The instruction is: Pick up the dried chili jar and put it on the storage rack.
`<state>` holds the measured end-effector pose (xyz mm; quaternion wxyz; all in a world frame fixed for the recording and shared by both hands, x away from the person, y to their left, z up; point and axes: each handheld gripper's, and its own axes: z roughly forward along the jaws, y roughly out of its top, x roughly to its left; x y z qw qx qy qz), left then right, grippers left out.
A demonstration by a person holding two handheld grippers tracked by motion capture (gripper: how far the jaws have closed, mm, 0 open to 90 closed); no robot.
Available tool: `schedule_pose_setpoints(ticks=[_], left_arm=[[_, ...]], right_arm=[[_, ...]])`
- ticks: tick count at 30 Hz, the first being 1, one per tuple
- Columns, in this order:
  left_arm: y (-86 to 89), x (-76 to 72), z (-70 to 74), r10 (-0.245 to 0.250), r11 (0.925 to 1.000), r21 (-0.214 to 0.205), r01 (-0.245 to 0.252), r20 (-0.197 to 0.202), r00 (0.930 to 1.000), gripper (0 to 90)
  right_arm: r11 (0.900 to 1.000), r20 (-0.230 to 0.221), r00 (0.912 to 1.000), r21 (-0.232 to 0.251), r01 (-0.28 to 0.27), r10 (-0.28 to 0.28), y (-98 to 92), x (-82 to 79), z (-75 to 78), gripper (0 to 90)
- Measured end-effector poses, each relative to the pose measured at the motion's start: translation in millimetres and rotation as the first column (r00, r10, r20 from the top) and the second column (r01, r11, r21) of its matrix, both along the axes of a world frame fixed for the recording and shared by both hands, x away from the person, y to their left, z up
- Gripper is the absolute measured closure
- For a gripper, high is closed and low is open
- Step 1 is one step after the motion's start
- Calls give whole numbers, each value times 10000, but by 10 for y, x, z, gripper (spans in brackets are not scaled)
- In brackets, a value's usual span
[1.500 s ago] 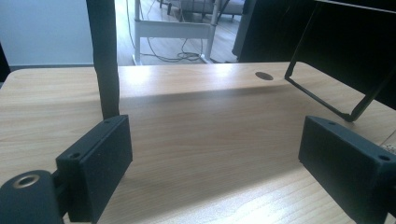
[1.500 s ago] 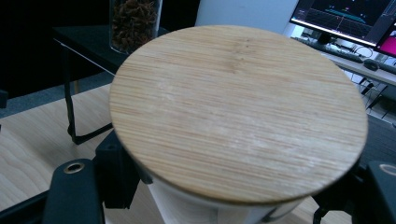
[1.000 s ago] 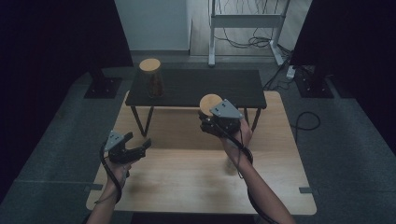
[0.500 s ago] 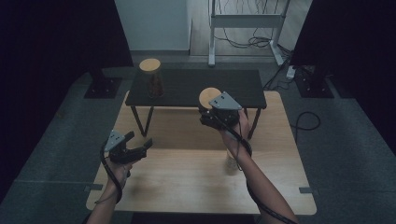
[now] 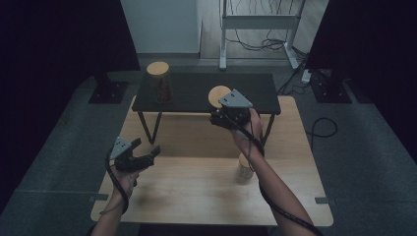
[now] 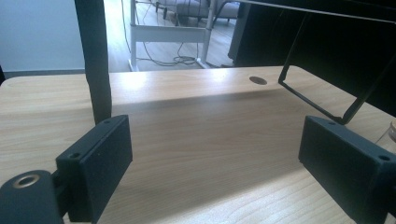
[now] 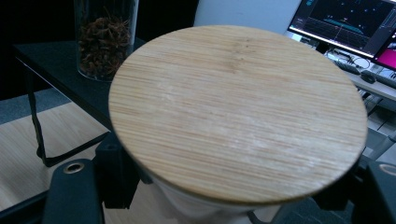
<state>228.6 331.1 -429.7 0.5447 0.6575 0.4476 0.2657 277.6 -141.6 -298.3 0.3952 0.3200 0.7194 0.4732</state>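
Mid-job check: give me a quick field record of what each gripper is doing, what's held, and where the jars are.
right gripper: shut on the wooden lid, held above the back of the table near the black shelf
left gripper: jaws open, nothing between them, over the left part of the wooden table
jar on shelf: upright, wooden lid on, dark dried contents
jar on table: upright beside the right forearm, partly hidden by it; cannot tell whether its top is open
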Motion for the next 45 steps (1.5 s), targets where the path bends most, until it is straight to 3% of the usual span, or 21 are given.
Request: schedule_pose_setpoints(ticks=[20,25,45], left_arm=[[38,-7,1,111,9999,-86,-111,56,9999,93],[40,5,-7,131,9999,-55,-131,-6,9999,92],[48,29,-35,251,9997,3,-251,-151,9996,92]], right_arm=[[9997,199,9996,-162,186,-183,94,176,35,255],[9987,199,9996,-449,221,-212,160,245,34,255],[9962,134,9974,-483,720,-714,200,483,-61,255]])
